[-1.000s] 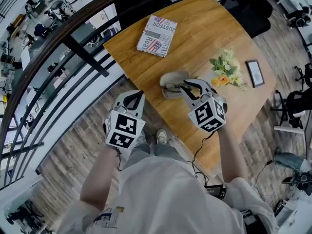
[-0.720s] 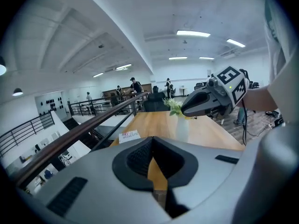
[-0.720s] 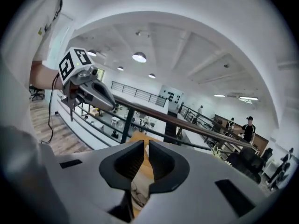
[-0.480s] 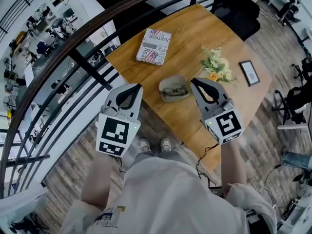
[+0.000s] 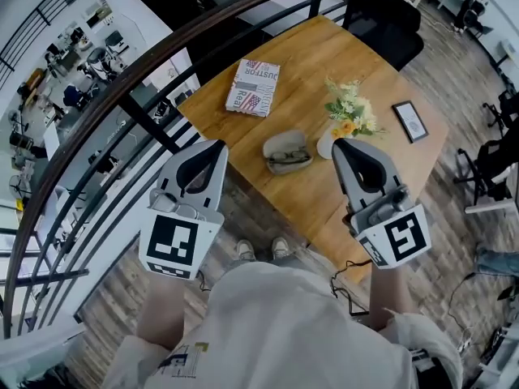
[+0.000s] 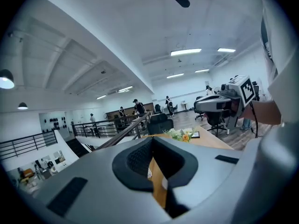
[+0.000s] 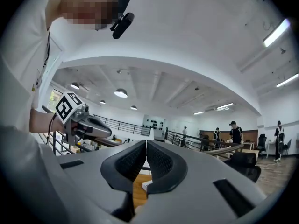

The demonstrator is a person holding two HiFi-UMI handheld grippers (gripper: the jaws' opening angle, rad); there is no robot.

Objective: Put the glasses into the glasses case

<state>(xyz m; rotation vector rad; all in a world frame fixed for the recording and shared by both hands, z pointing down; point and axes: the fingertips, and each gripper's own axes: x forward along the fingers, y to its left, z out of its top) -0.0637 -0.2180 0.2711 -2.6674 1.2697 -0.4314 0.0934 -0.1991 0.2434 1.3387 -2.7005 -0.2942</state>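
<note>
A grey glasses case (image 5: 287, 151) lies open on the wooden table (image 5: 324, 63), and the glasses (image 5: 289, 156) rest inside it. Both grippers are held high above the table, apart from the case. My left gripper (image 5: 215, 146) hangs left of the case with its jaws together and nothing in them; in the left gripper view (image 6: 150, 143) its tips meet. My right gripper (image 5: 344, 144) is right of the case. Its jaws are closing, and in the right gripper view (image 7: 146, 143) the tips touch with nothing between them.
A printed book (image 5: 253, 87) lies at the table's far left. A white vase of flowers (image 5: 349, 118) stands just right of the case, with a small framed picture (image 5: 409, 121) beyond it. A dark railing (image 5: 122, 96) runs along the left. A dark chair (image 5: 381, 23) stands behind the table.
Both grippers rose away from the table. The right one left the case, and its jaws closed. The case with the glasses stayed put.
</note>
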